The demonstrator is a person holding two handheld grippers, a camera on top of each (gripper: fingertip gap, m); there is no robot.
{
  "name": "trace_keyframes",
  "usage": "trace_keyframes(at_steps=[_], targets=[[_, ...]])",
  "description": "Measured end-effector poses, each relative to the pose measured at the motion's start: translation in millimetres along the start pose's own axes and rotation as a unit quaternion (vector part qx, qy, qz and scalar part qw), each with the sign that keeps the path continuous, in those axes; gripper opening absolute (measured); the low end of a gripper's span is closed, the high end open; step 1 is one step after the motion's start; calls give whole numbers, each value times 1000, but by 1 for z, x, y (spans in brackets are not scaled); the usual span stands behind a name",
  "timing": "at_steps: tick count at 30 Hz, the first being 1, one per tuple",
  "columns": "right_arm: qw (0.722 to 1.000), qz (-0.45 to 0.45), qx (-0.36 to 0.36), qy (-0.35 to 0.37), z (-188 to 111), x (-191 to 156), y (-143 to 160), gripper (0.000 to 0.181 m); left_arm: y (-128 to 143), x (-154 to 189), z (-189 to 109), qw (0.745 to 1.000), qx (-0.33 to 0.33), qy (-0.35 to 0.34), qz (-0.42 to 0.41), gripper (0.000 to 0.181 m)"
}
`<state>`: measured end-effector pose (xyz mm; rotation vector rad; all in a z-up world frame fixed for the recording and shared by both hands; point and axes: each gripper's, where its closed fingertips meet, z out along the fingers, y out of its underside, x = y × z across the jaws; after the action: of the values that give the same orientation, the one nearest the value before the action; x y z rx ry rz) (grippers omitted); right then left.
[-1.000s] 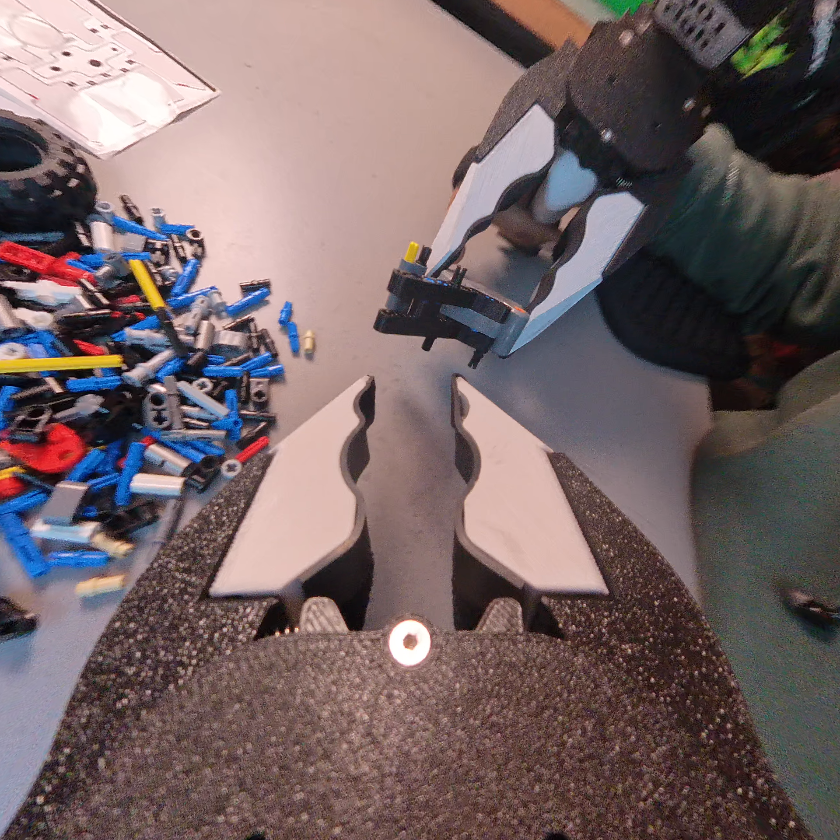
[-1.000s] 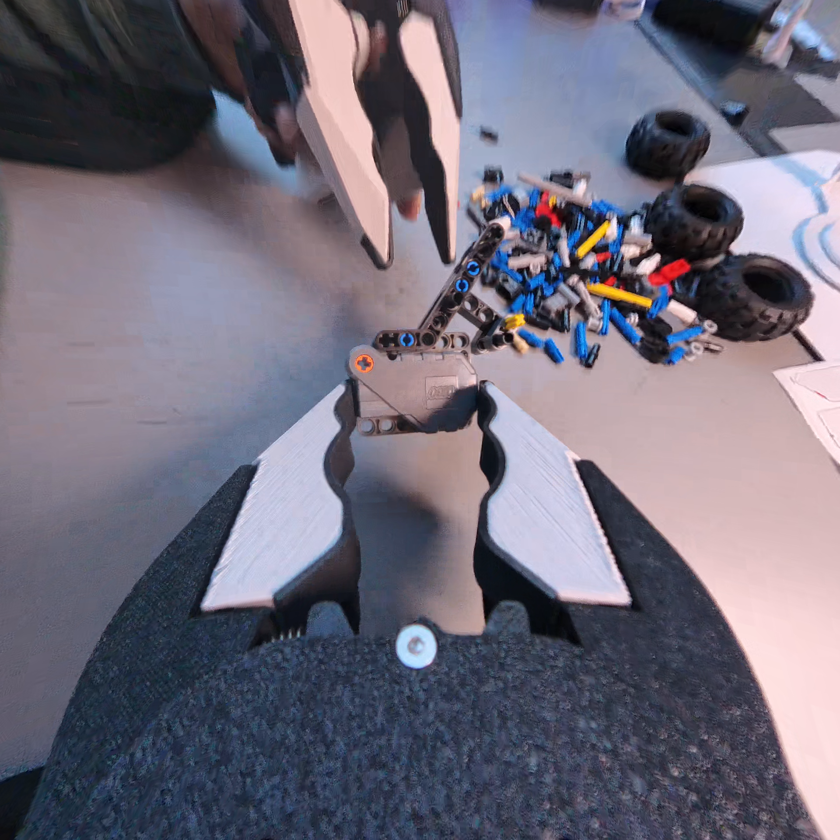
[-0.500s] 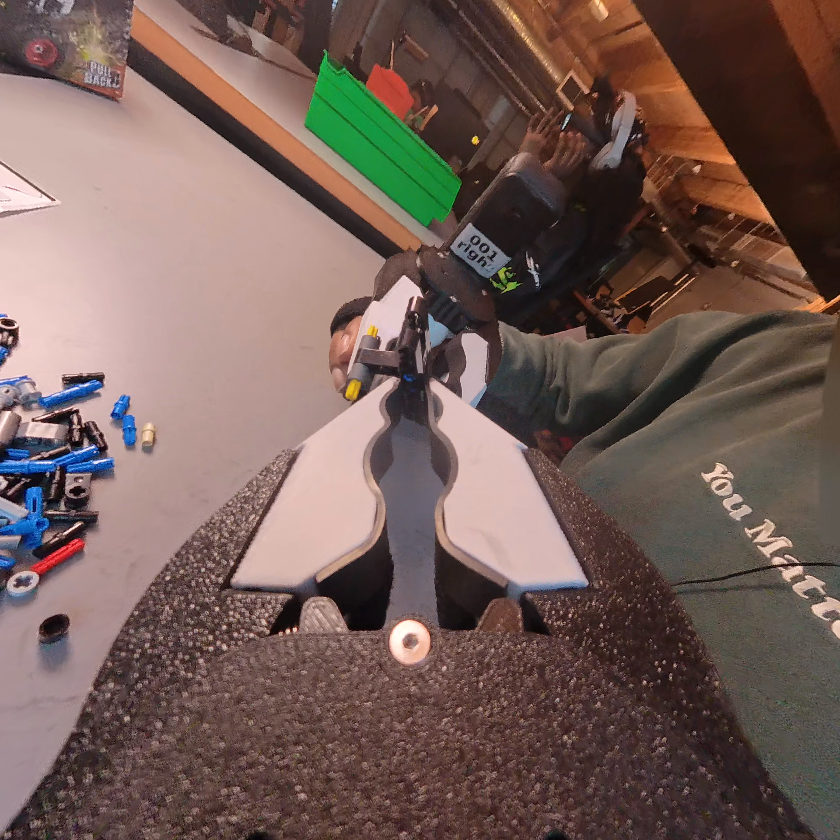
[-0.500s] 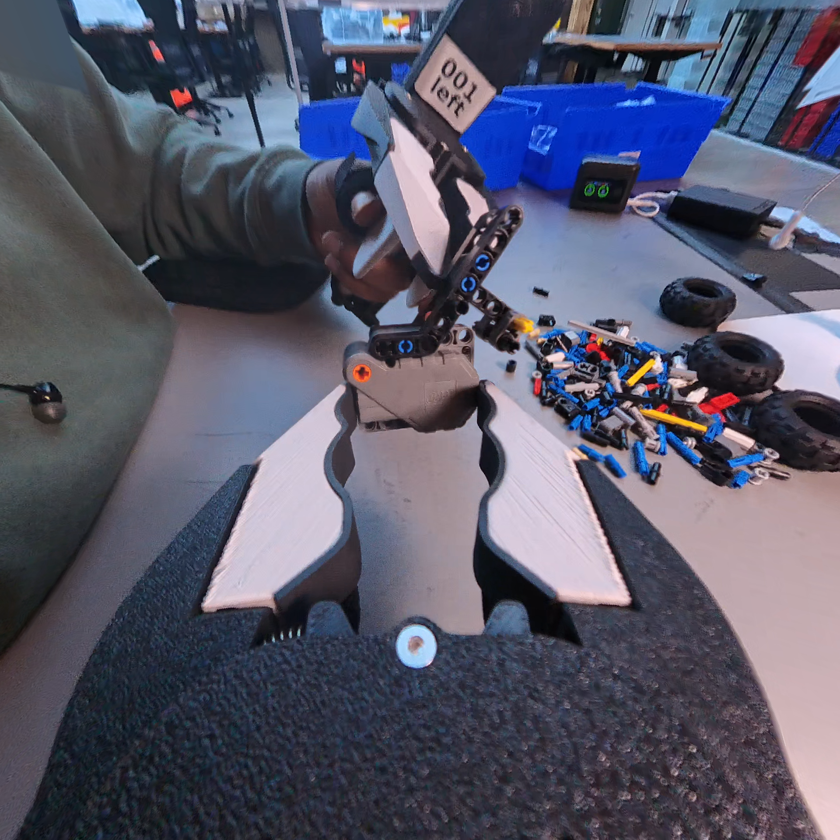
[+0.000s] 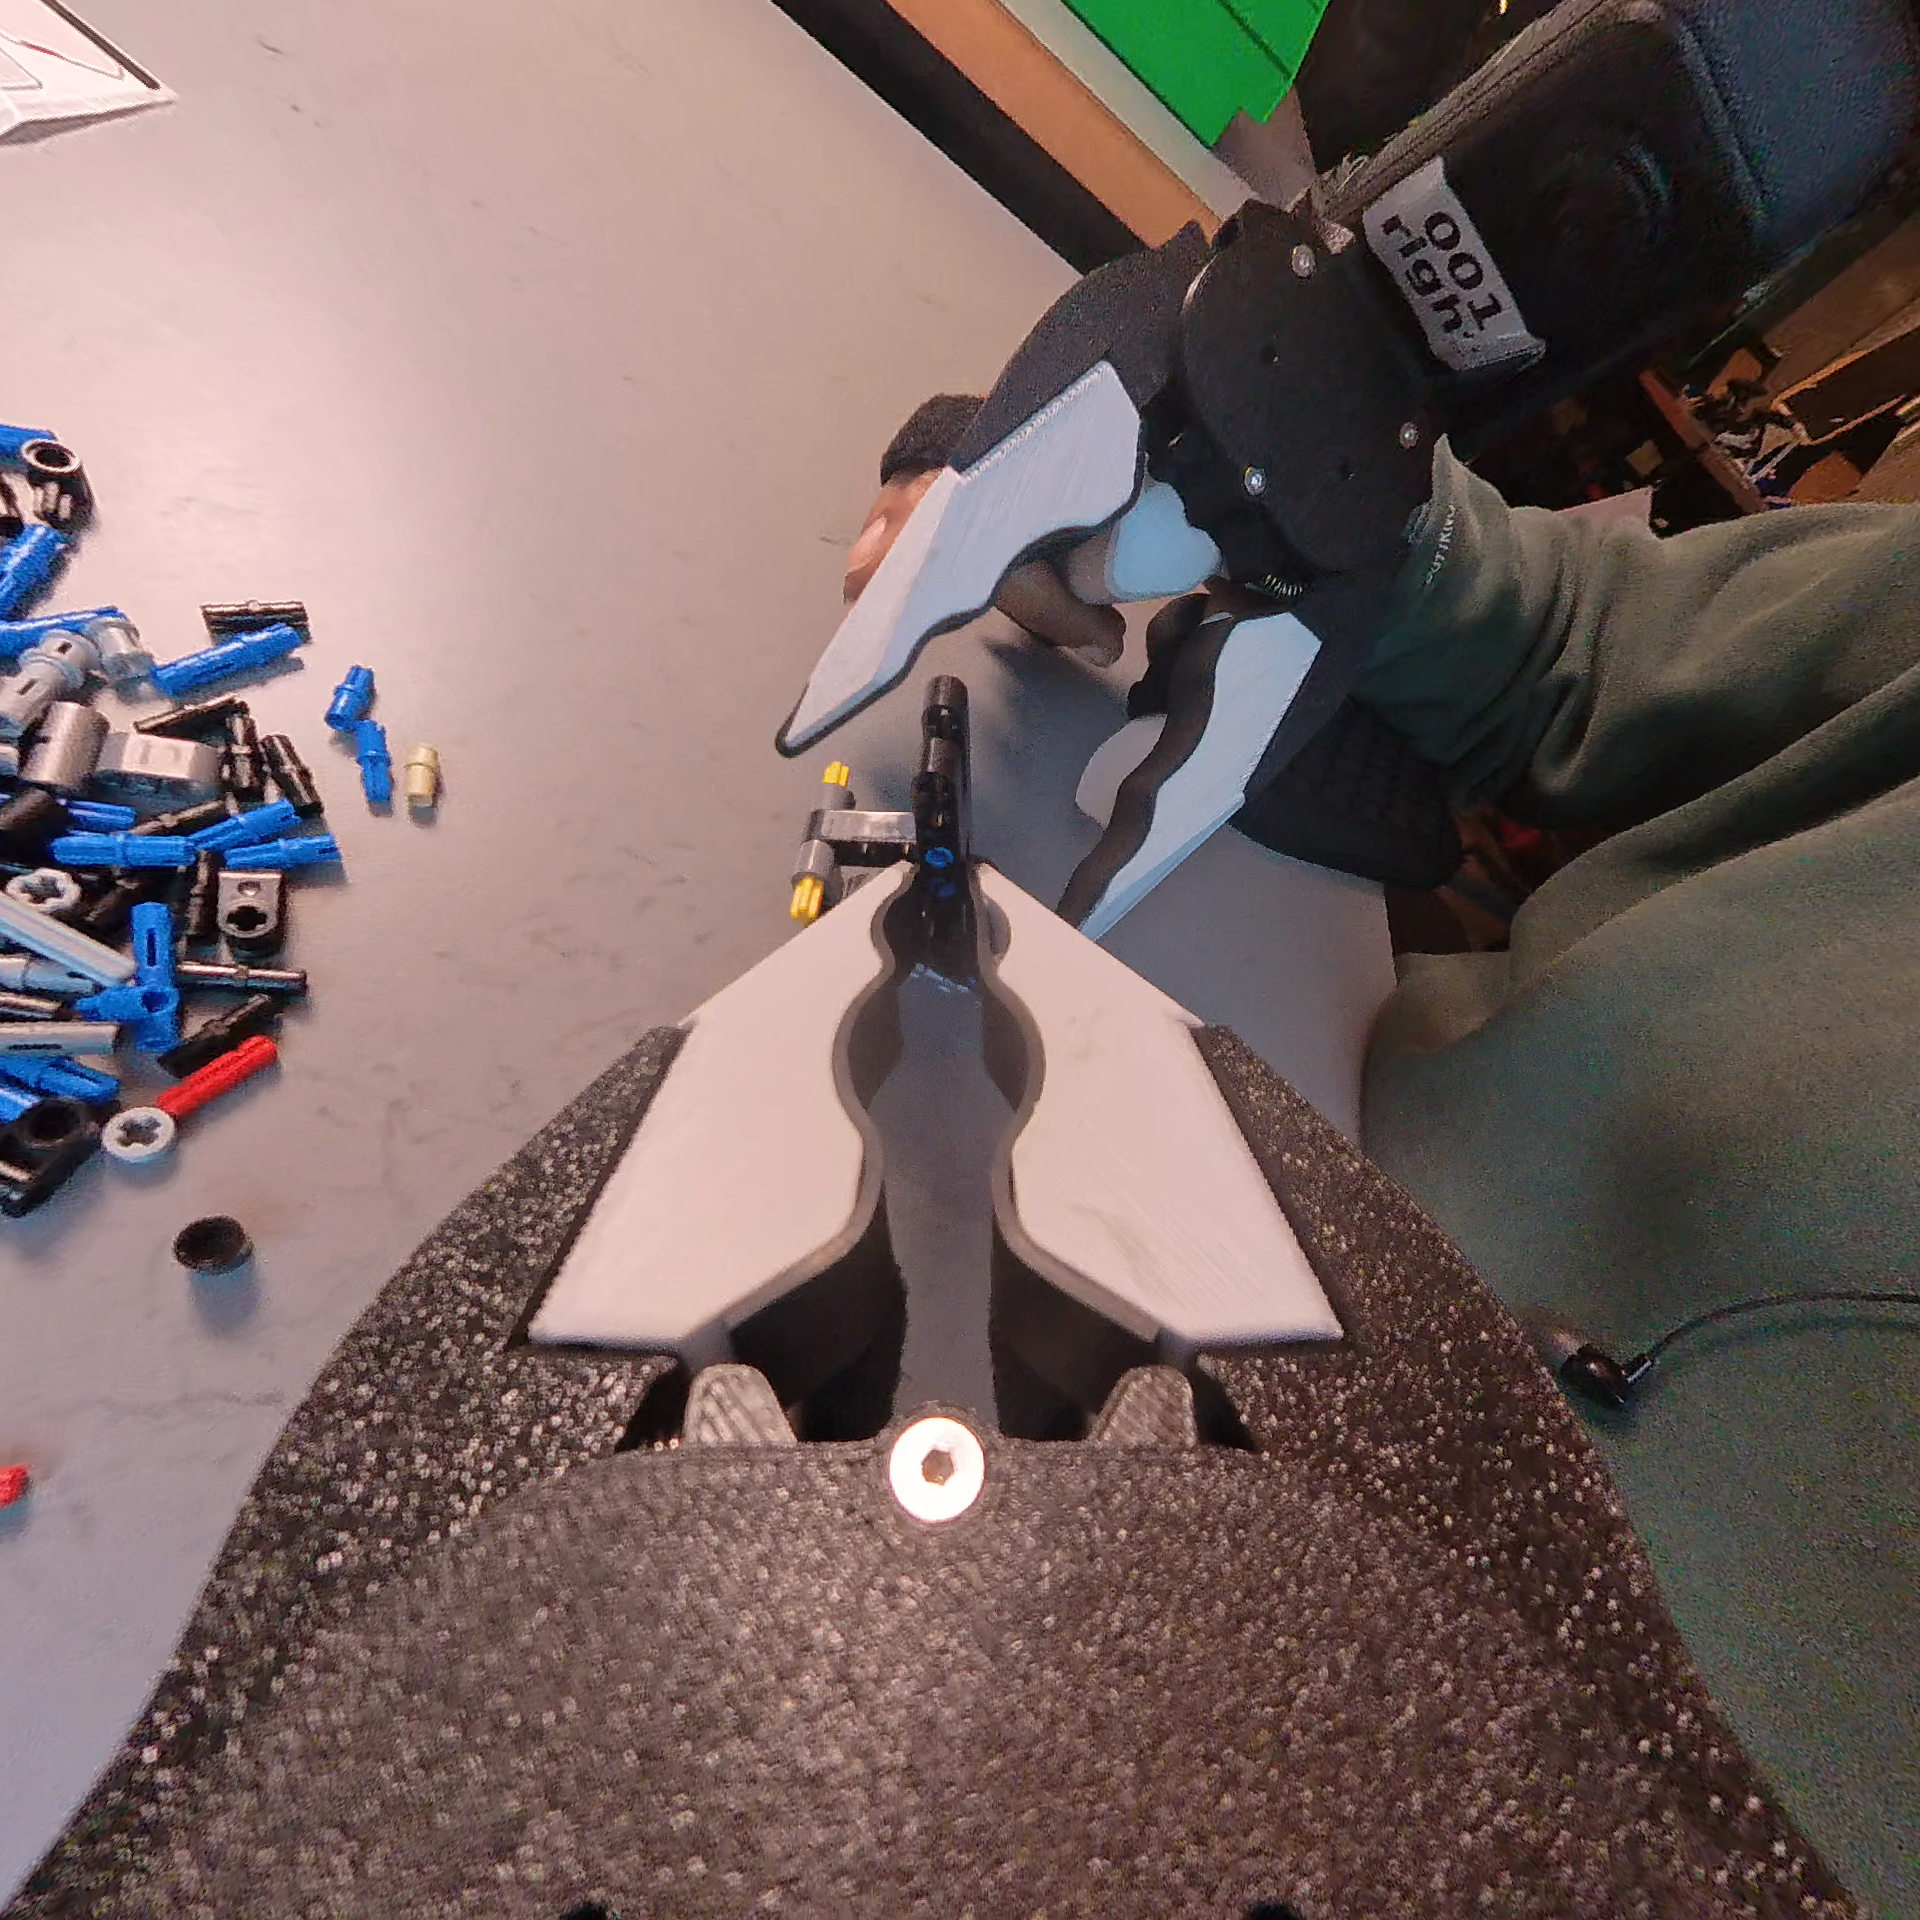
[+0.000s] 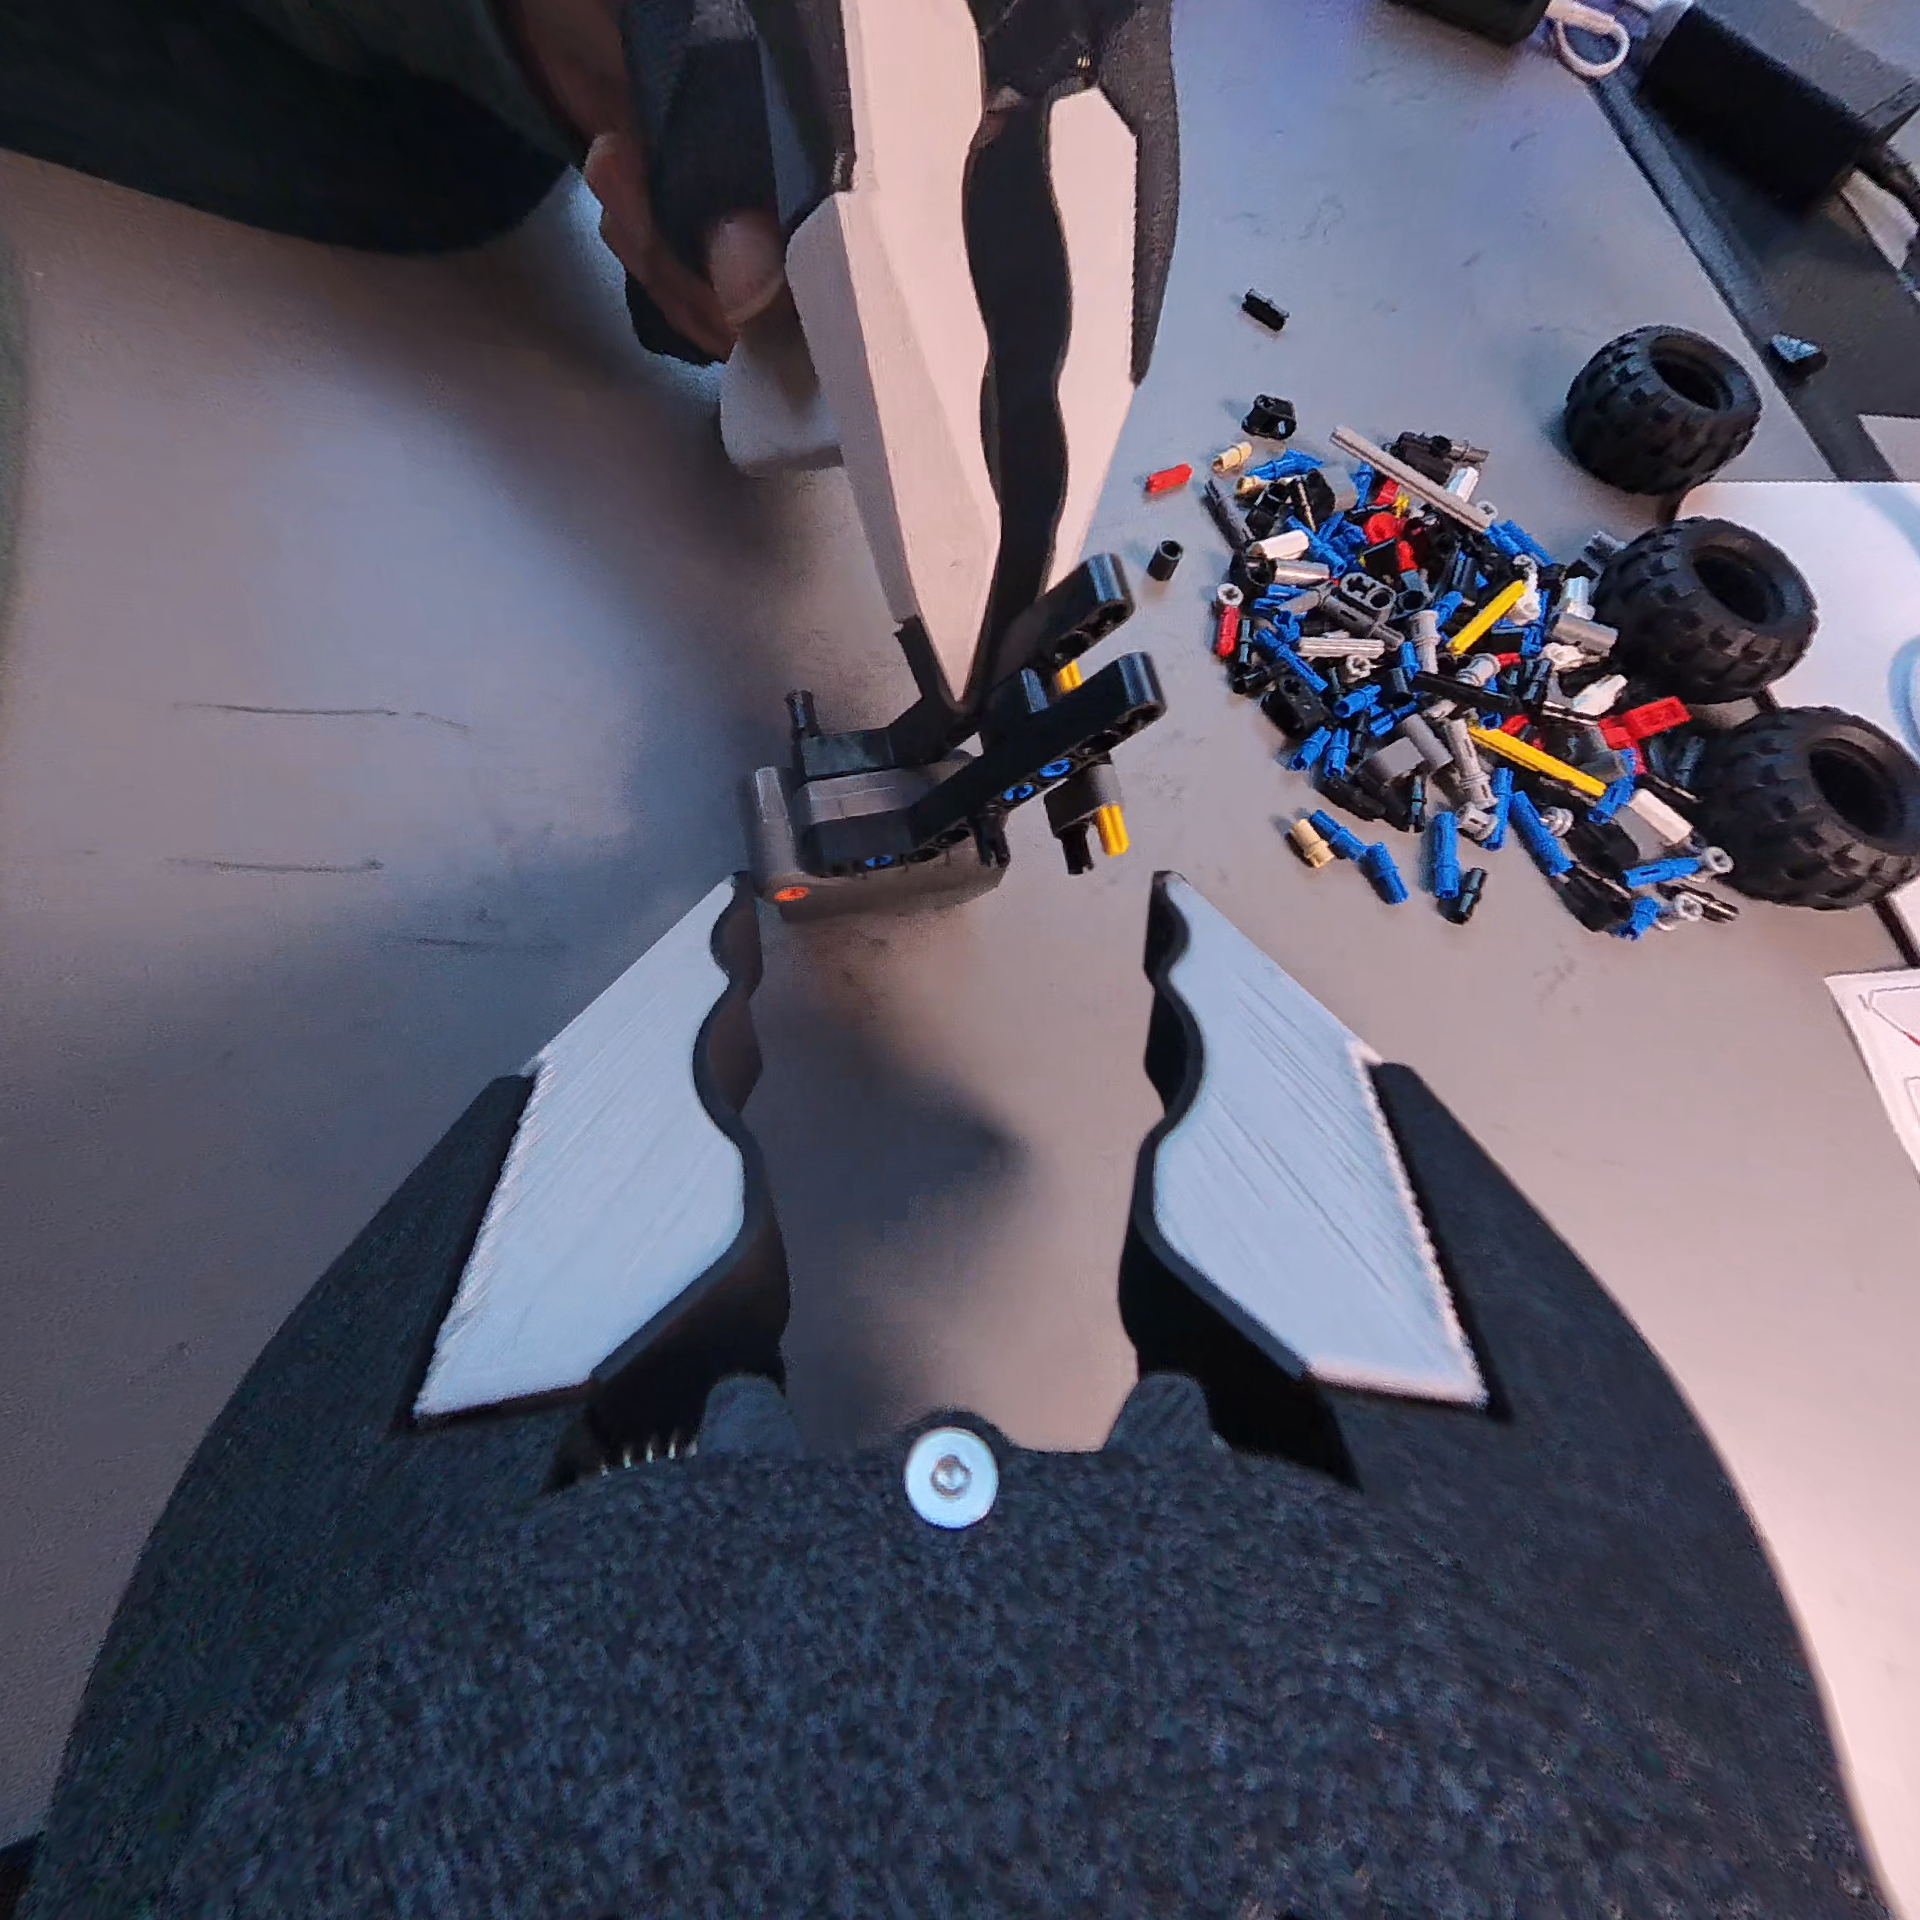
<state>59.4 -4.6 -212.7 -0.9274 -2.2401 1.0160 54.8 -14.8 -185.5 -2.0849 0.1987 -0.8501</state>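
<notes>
A small assembly (image 6: 883, 810) of a grey block, black beams, blue pins and a yellow axle sits low over the grey table (image 6: 312, 623). My left gripper (image 5: 938, 883) is shut on one of its black beams (image 5: 940, 769); in the right wrist view it (image 6: 987, 655) comes down from above. My right gripper (image 6: 953, 888) is open and empty, its fingertips just short of the grey block, the left tip close to the block's orange-dotted corner. In the left wrist view the right gripper (image 5: 935, 831) stands open around the far end of the assembly.
A pile of small blue, black, grey, yellow and red parts (image 6: 1455, 665) lies right of the assembly, also in the left wrist view (image 5: 125, 831). Three black tyres (image 6: 1704, 608) lie beyond it. Paper sheets (image 6: 1881, 1039) lie at the table's right. A green sleeve (image 5: 1662, 675) is close by. Left and right tips are no more than a few centimetres apart.
My right gripper has opened and let go of the grey block. My left gripper, which shut on the black beam, now holds the assembly alone, lower over the table.
</notes>
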Motion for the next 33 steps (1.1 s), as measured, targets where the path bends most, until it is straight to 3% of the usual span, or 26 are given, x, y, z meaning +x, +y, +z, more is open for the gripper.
trace_keyframes(at_steps=[4, 8, 10, 12, 16, 22, 24, 33], targets=[[1000, -13, 20, 2, -1, -2, -13, 91, 1, 1, 1, 1000, -5, 5, 1, 7], [999, -38, -8, -9, 13, -6, -10, 102, 2, 4, 3, 1000, -8, 16, 4, 13], [998, -48, -26, -21, 22, -8, -6, 99, 1, 4, 0, 1000, -12, 15, 7, 21], [997, -55, -51, -31, 27, -10, 1, 83, 3, 3, -9, 999, -29, 9, 21, 21], [997, -48, -47, -45, 26, -11, 3, 82, 18, 5, -25, 995, -71, -14, 74, 21], [996, -52, -51, -43, 28, -14, 0, 82, 40, 16, -5, 987, -109, -13, 121, 15], [996, -58, -53, -41, 28, -15, 1, 82, 42, 15, -2, 983, -114, -22, 139, 5], [996, -45, -51, -57, 22, -23, -6, 79, 42, 22, -9, 983, -118, -7, 140, 3]])
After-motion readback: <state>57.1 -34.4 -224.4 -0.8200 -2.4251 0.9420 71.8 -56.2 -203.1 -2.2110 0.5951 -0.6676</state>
